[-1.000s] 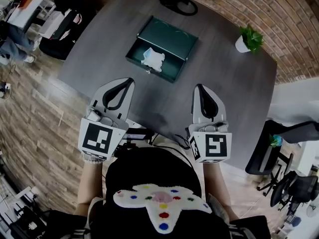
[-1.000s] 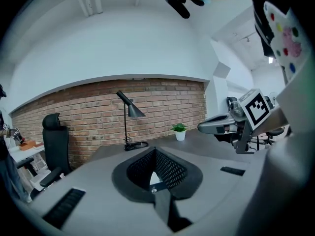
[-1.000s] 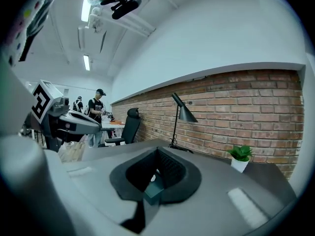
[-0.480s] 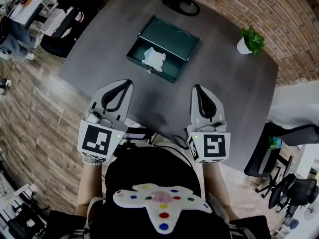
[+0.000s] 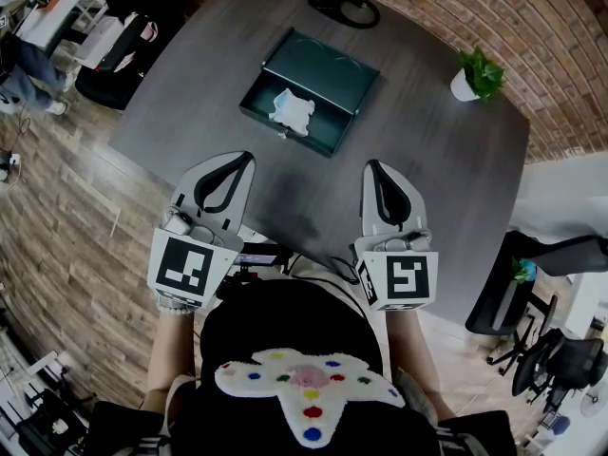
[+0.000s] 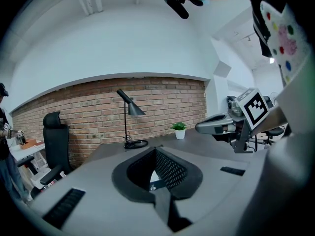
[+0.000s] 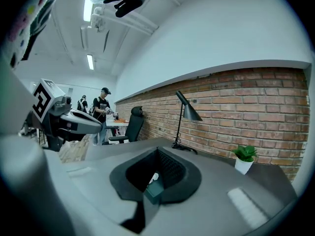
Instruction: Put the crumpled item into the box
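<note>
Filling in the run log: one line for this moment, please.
crumpled item: in box | left gripper: shut, empty | right gripper: shut, empty | both short of box

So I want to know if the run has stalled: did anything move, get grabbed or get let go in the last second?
Nothing visibly changed. The left gripper and right gripper hang shut and empty over the near edge of the table, as before, and the crumpled item lies in the open box.
</note>
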Demonstrator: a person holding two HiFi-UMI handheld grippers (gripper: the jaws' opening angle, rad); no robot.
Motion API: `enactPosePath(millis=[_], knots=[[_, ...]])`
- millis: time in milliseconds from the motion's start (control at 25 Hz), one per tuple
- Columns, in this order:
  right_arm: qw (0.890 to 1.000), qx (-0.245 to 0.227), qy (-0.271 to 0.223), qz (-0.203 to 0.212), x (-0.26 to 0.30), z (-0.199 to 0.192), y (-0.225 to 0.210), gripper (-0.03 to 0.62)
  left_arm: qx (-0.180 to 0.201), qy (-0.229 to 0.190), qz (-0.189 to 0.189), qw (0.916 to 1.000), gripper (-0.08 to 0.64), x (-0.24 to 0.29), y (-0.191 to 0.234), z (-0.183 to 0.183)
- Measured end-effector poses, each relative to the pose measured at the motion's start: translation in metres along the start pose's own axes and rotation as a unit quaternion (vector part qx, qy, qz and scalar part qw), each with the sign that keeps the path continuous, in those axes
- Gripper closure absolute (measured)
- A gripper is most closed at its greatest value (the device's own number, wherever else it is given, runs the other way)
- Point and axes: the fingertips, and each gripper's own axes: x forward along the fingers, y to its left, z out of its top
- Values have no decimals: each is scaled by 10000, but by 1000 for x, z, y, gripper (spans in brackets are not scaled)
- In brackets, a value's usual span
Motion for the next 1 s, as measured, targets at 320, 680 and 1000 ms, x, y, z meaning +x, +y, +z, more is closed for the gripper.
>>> enactPosePath(millis=[320,680,1000], knots=[[9999,-117,27,65,2,2,2,584,37,-3,-28,10000,552,1,-1,1],[9999,-74,32,64,3,0,3,583,25,7,-20,10000,554,1,0,-1],[10000,-46,51,58,4,-1,3,584,-4,10,-14,10000,552,1,1,-2]])
